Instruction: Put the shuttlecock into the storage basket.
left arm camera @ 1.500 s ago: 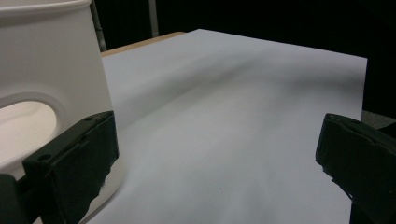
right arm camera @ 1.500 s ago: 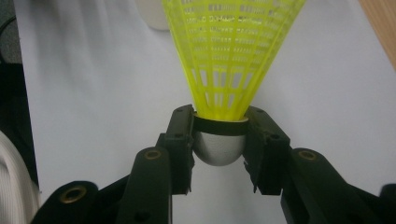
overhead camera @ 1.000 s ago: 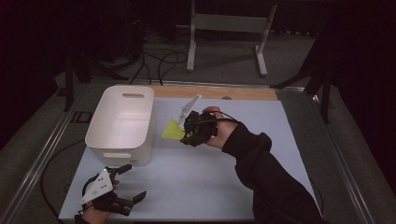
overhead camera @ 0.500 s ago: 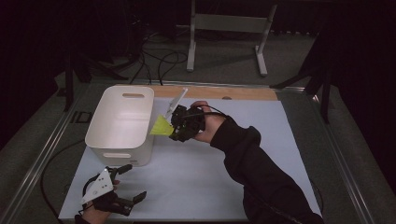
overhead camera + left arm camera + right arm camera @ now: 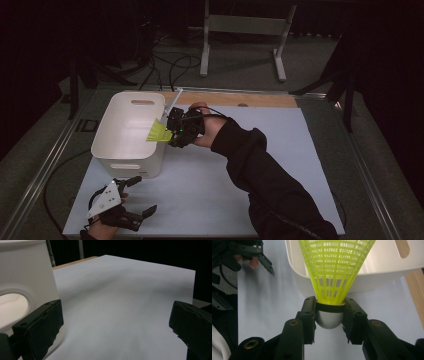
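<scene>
A yellow plastic shuttlecock (image 5: 332, 272) with a grey rounded base is clamped at its base by my right gripper (image 5: 329, 315). In the high view the right gripper (image 5: 172, 131) holds the shuttlecock (image 5: 157, 132) at the right rim of the white bin (image 5: 125, 145), its yellow skirt reaching over the rim. My left gripper (image 5: 135, 200) rests low at the table's front left, jaws wide apart and empty. In the left gripper view its pads (image 5: 42, 327) frame bare white table beside the bin's wall (image 5: 25, 277).
A white sheet (image 5: 280, 165) covers the table, with a wooden strip (image 5: 240, 99) along the far edge. A metal stand (image 5: 245, 30) and cables lie on the floor beyond. The bin has a handle slot (image 5: 142, 102) on its far wall.
My right gripper has carried the shuttlecock leftward from mid-table to the bin's right rim. The left gripper has stayed in place.
</scene>
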